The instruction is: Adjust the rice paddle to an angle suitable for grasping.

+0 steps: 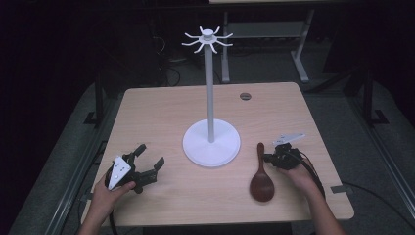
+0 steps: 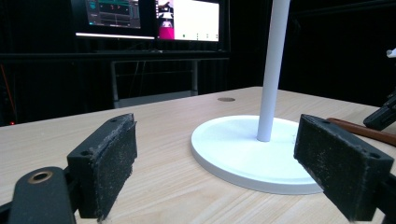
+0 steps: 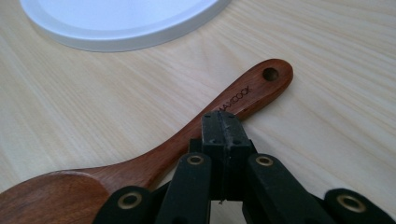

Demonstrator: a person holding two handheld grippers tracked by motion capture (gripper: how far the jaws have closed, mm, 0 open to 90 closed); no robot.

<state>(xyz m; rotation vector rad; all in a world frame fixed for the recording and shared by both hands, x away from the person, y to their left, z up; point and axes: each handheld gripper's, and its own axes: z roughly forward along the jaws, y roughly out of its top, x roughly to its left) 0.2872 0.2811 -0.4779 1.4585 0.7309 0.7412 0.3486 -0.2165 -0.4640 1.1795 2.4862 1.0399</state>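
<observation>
One wooden spoon, dark reddish-brown, flat on the light wood table, just right of the white hook stand; hanging hole at the handle end, bowl toward the near edge. Right gripper: jaws pressed fully together, tips at the spoon's handle, nothing clamped between them. Left gripper: jaws spread wide, empty, low over the table, left of the stand's round base.
</observation>
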